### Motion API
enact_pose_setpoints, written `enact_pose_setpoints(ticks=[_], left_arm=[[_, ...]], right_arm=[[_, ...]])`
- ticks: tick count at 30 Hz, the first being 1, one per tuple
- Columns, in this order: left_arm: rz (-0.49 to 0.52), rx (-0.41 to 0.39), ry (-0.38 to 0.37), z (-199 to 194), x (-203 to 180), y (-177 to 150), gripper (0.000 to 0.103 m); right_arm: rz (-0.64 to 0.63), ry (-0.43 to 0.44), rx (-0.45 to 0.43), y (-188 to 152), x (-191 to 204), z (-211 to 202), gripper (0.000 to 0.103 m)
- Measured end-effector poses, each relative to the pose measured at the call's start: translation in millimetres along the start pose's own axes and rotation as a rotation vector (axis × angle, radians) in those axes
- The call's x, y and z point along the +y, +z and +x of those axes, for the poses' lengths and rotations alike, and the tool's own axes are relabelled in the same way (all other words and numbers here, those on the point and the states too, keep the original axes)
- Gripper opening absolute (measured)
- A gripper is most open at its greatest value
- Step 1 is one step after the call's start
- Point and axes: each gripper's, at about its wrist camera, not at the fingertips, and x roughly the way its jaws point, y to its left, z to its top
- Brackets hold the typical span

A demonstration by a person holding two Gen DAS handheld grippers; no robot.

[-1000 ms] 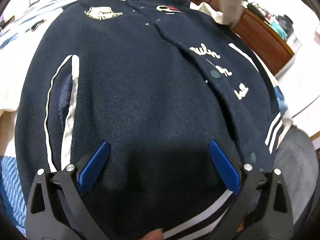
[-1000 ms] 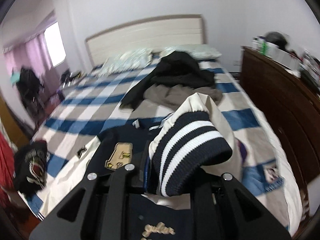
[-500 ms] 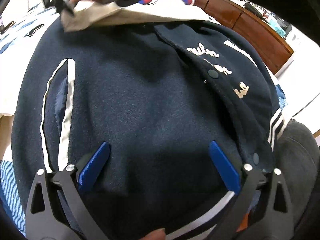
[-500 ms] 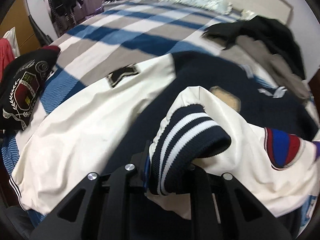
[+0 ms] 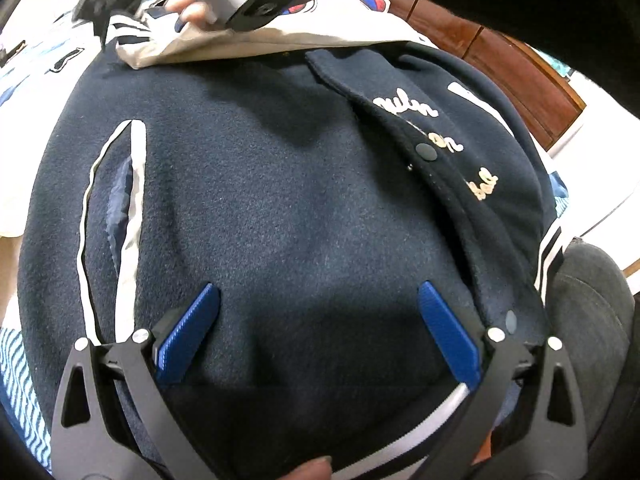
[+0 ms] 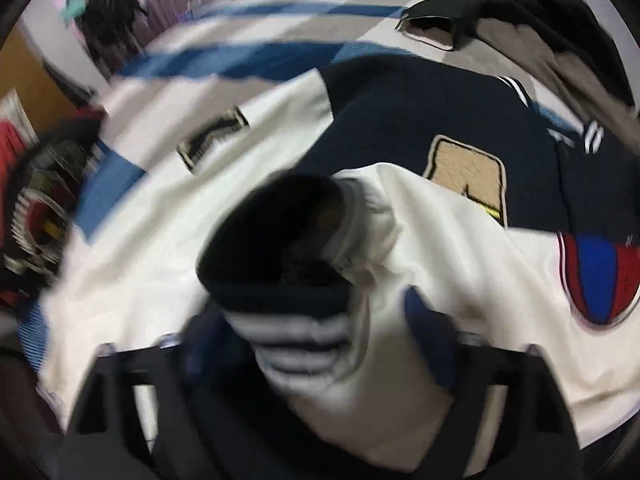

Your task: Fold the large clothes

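Left wrist view looks down on the navy body of a varsity jacket (image 5: 288, 208), which fills nearly the whole picture and lies spread on the bed (image 5: 16, 364), whose blue-and-white striped cover shows at the lower left. The left hand-held gripper (image 5: 318, 332) hovers over the jacket's lower front with its two blue-padded fingers (image 5: 188, 338) spread wide apart and nothing between them; the striped hem band (image 5: 424, 420) runs just under the finger bases. A white-trimmed pocket slit (image 5: 132, 208) lies left of the fingers, and the snap placket with cream script lettering (image 5: 440, 148) runs diagonally to their right. At the top of that view a cream sleeve (image 5: 280, 38) is draped across the jacket's chest, with the right hand (image 5: 188, 4) on it holding its white-bodied tool. A brown wooden dresser (image 5: 500, 68) stands beyond the bed's right edge. Right wrist view, blurred by motion, shows the right hand-held gripper (image 6: 316, 320) with its jaws parted and the sleeve's navy-and-white striped cuff (image 6: 288, 272) lying between the fingers, its dark opening facing the camera; whether the pads touch the cuff, I cannot tell. The cream sleeve runs from the cuff off to the right, bearing a red-and-blue round patch (image 6: 596, 276), and lies over the navy chest with its tan letter patch (image 6: 468, 176). The other cream sleeve (image 6: 192, 184) lies flat toward the bed's left edge. A pile of dark clothes (image 6: 540, 20) sits toward the far right corner of the bed.
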Motion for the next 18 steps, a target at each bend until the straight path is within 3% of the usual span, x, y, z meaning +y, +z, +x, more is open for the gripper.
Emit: enact_pose_setpoints(ticks=[3,5,10,13,18], left_arm=[[-0.005,0.002,0.002,0.7,-1.1,2.2,0.097],[-0.008,0.005,0.002,0.7,-1.4,3.7,0.097],[-0.063,0.005,-0.040,-5.3,4.3,13.3,0.097],[-0.109,-0.040,-0.050,-17.0,13.5,19.0,0.097],[-0.133,-0.019,-0.008,-10.7,26.6,18.4,0.097]], right_arm=[[0.027,0.058,-0.075,-16.5,-20.3,-46.1,0.090],[0.026,0.035,-0.110,-28.0,-38.4,-72.0,0.097],[0.088,-0.187,-0.131,-71.5,-125.3,-127.0,0.097],[0.159,-0.354,-0.122,-107.6,-189.0,-148.7,0.097],[0.182,-0.565,-0.014,-158.5,-252.3,-147.3,0.094]])
